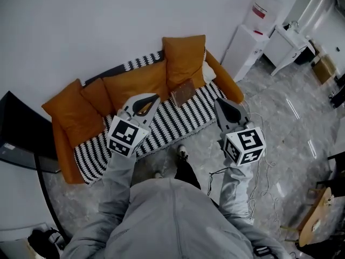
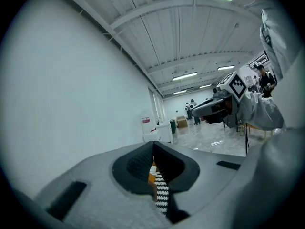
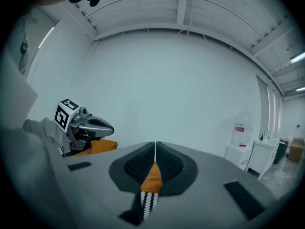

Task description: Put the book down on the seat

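Observation:
A brown book (image 1: 183, 92) lies flat on the striped black-and-white seat (image 1: 161, 123) of an orange sofa, just in front of a tall orange cushion (image 1: 184, 58). My left gripper (image 1: 145, 102) hovers over the seat to the left of the book, jaws shut and holding nothing. My right gripper (image 1: 223, 106) is held off the sofa's right end, over the armrest (image 1: 229, 88), also shut and empty. In the left gripper view the closed jaws (image 2: 153, 149) show a sliver of sofa between them. The right gripper view shows its own jaws (image 3: 155, 147) meeting at the tips.
A water dispenser (image 1: 253, 31) and a white desk (image 1: 291, 42) stand to the sofa's right. A dark panel (image 1: 21, 128) sits at the left. Loose cables (image 1: 259, 171) lie on the marble floor, a wooden stool (image 1: 315, 220) at lower right. The person's feet (image 1: 182, 154) are near the sofa's front.

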Demonstrator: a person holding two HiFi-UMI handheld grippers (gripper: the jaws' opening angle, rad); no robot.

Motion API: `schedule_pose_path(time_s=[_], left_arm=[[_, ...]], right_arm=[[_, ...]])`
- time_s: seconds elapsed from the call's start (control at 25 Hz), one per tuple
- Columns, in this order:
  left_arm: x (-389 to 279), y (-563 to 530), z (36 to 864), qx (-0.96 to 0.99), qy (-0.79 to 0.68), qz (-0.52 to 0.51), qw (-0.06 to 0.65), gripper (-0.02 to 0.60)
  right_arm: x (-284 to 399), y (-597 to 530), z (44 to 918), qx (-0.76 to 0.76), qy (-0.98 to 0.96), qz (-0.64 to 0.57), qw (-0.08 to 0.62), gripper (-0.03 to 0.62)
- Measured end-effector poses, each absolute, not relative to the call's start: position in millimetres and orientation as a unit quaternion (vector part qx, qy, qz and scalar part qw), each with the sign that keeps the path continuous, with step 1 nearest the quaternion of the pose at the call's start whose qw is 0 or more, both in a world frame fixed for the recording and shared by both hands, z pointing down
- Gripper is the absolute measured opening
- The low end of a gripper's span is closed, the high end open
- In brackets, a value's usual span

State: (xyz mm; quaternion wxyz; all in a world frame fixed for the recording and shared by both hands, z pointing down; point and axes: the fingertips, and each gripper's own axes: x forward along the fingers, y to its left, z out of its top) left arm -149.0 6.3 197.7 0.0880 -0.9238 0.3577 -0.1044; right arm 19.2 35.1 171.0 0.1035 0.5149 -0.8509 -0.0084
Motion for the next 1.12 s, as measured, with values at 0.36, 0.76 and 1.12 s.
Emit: schedule_pose_path(time_s=[0.36,0.76,1.12], left_arm=[[-145.9,32.8,173.3,-0.926,0.347,-0.088,0.117,0.026],[-140.3,37.8,171.8,-0.931,0.335,-0.085,0.118,0.026],[-136.4,39.1,175.3,-0.934,0.328,-0.087,0.114,0.026]], right_arm=[[-10.7,55.0,156.2,0.492,-0.865,-0.027,0.092,0.029],[-5.8,61.3,166.6,0.503,-0.856,-0.020,0.114,0.028],[0.6,60.6,168.4,0.509,-0.852,-0.017,0.116,0.028]])
